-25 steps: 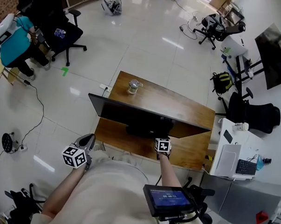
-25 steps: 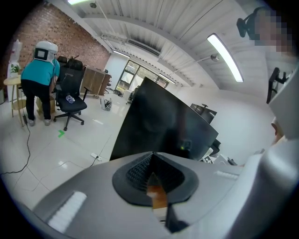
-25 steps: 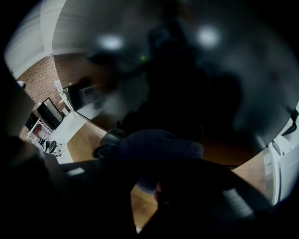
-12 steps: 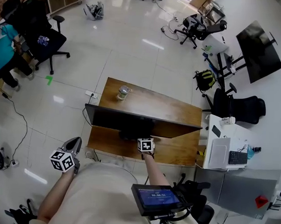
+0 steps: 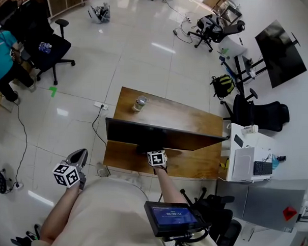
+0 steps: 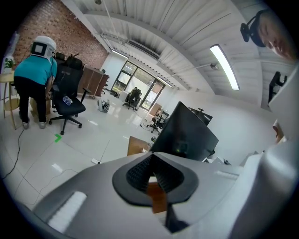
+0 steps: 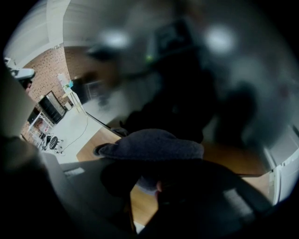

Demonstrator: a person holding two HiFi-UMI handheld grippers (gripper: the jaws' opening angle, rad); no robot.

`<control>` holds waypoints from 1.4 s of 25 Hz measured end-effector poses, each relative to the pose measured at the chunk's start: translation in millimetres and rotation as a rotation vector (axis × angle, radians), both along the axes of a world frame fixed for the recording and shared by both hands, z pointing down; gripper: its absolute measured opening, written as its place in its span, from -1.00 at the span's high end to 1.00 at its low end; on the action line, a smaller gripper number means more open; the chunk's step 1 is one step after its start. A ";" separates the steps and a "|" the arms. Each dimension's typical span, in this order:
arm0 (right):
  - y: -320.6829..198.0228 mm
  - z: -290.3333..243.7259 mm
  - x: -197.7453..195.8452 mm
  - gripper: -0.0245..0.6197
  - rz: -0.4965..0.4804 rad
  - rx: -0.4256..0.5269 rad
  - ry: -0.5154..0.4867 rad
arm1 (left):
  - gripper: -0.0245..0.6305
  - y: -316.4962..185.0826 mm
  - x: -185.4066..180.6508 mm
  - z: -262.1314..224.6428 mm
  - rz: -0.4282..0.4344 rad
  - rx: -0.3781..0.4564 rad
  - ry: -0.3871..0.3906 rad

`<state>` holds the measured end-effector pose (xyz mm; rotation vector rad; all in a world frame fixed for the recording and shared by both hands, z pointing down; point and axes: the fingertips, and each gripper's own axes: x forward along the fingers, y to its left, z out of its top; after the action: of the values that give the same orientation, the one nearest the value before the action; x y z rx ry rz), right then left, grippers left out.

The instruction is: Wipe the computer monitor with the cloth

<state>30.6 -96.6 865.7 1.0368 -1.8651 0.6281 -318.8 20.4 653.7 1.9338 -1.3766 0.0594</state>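
**Desk:** What do I have around the work?

**Operator:** I see a clear glass jar (image 5: 140, 102) upright near the far left corner of the brown wooden desk (image 5: 187, 117). On the glossy white tiled floor (image 5: 142, 53), a black wheeled office chair (image 5: 47, 50) stands left and a black-and-yellow backpack (image 5: 223, 86) right.

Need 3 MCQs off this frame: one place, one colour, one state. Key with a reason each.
1. The glass jar on the desk stands:
A) beyond the monitor
B) on the person's side of the monitor
C) under the desk

2. The cloth is:
A) yellow
B) dark grey
C) red

3. The left gripper has its jaws:
A) shut on the cloth
B) wide apart
C) together, empty

Key: 1 A, the head view shows the jar past the screen. 2 B, the grey cloth sits in the right gripper. 3 C, the left gripper view shows its pads meeting on nothing.
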 end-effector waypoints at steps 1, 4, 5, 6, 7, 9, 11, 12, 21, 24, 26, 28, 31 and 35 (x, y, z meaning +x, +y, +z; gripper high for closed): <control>1.0 0.7 -7.9 0.64 -0.003 0.001 -0.003 | 0.93 -0.3 -7.2 0.5 0.002 0.000 -0.001; 4.2 3.8 -32.3 0.64 -0.005 0.002 -0.013 | 0.93 -1.2 -27.9 2.5 0.009 0.000 -0.006; 4.9 4.7 -41.0 0.64 -0.006 0.003 -0.016 | 0.93 -1.4 -34.7 2.9 0.012 0.001 -0.008; 5.6 5.4 -49.6 0.64 -0.007 0.005 -0.019 | 0.93 -1.5 -41.4 3.2 0.016 0.001 -0.010; 6.8 6.5 -57.2 0.64 -0.005 0.004 -0.019 | 0.93 -1.1 -47.5 3.6 0.020 0.000 -0.011; 9.1 9.3 -69.8 0.64 0.000 0.001 -0.015 | 0.93 0.3 -58.1 4.6 0.028 -0.003 -0.014; 10.8 11.3 -79.1 0.64 0.005 -0.003 -0.009 | 0.93 1.9 -67.3 6.0 0.035 -0.007 -0.016; 11.2 11.5 -83.5 0.64 0.007 -0.002 -0.008 | 0.93 2.6 -71.8 6.9 0.039 -0.008 -0.016; 20.4 12.8 -124.8 0.64 -0.014 -0.037 -0.013 | 0.93 -0.4 -107.4 6.4 0.041 0.005 -0.006; 26.4 14.5 -134.1 0.64 -0.028 -0.065 -0.019 | 0.93 -3.3 -107.8 7.4 0.053 0.010 -0.003; 24.0 10.0 -142.0 0.64 -0.049 -0.047 -0.018 | 0.93 -4.2 -108.2 7.5 0.059 0.011 -0.003; 19.8 3.2 -154.9 0.64 -0.075 -0.023 -0.023 | 0.93 -5.3 -110.7 7.4 0.057 0.011 0.001; 15.3 -3.3 -172.3 0.64 -0.113 0.008 -0.023 | 0.93 -6.9 -112.2 6.8 0.054 0.016 0.006; 22.5 -0.9 -187.3 0.64 -0.127 -0.019 -0.038 | 0.93 -2.9 -114.1 4.5 0.043 0.026 0.012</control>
<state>-156.8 -74.1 864.7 0.8926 -1.9377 0.5932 -432.9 17.4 658.2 1.9826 -1.3340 0.0506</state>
